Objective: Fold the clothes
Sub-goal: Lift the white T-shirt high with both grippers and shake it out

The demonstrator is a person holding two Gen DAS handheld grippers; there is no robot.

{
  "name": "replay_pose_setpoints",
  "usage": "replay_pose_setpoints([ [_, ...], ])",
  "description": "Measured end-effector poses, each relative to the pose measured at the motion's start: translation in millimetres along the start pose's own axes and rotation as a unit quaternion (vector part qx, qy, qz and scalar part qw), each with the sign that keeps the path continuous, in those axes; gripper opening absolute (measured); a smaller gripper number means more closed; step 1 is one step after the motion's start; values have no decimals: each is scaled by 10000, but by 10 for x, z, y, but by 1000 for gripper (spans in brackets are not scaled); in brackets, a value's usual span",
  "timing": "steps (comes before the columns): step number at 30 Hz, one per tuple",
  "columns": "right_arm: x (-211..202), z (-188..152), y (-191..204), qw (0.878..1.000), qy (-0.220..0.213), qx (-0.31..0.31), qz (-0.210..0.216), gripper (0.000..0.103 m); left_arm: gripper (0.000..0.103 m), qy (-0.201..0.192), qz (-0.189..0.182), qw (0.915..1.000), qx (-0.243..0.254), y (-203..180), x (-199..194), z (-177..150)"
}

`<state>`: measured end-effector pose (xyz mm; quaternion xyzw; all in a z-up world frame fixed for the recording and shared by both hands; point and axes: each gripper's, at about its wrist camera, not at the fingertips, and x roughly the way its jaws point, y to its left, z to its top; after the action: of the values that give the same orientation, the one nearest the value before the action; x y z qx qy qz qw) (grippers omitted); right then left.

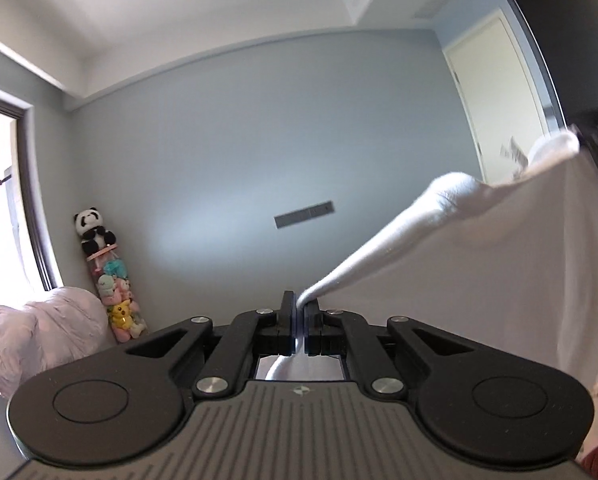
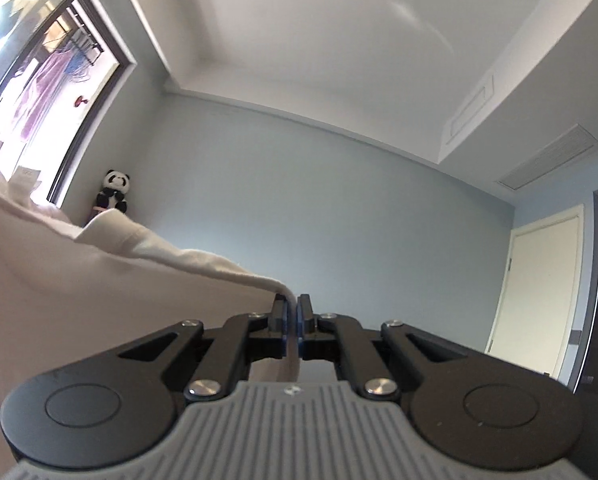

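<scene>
A white garment hangs in the air, stretched between both grippers. My left gripper is shut on one end of its top edge, and the cloth runs up and to the right from the fingers. In the right wrist view the same white garment spreads to the left, and my right gripper is shut on its other end. A rolled hem leads from each pinch. Both grippers point up toward the blue-grey wall. The garment's lower part is hidden.
A panda plush tops a tall bag of soft toys in the corner. A pink bundle lies at the left by the window. A white door and a dark doorway stand at the right.
</scene>
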<state>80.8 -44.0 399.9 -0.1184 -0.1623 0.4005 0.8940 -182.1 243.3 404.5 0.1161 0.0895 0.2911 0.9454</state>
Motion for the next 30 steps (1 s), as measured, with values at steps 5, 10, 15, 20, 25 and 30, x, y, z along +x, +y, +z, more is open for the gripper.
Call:
replay_pose_setpoints([
  [5, 26, 34, -51, 9989, -314, 118, -328, 5, 2, -232, -104, 9995, 173, -49, -20, 107],
  [10, 363, -2, -64, 9963, -423, 457, -596, 6, 2, 445, -676, 9961, 352, -208, 341, 31],
  [15, 1154, -252, 130, 9960, 414, 792, -4, 6, 3, 779, -104, 9967, 224, -133, 925, -177],
  [20, 1249, -532, 724, 9957, 373, 321, 785, 5, 2, 561, 869, 9905, -911, 539, 1241, -143],
  [25, 1526, -644, 451, 9954, 268, 915, 20, 5, 2, 860, 58, 9958, -323, 156, 1295, -300],
  [30, 1397, -494, 352, 9930, -269, 1072, -421, 5, 2, 617, -250, 9975, -246, -17, 1163, -341],
])
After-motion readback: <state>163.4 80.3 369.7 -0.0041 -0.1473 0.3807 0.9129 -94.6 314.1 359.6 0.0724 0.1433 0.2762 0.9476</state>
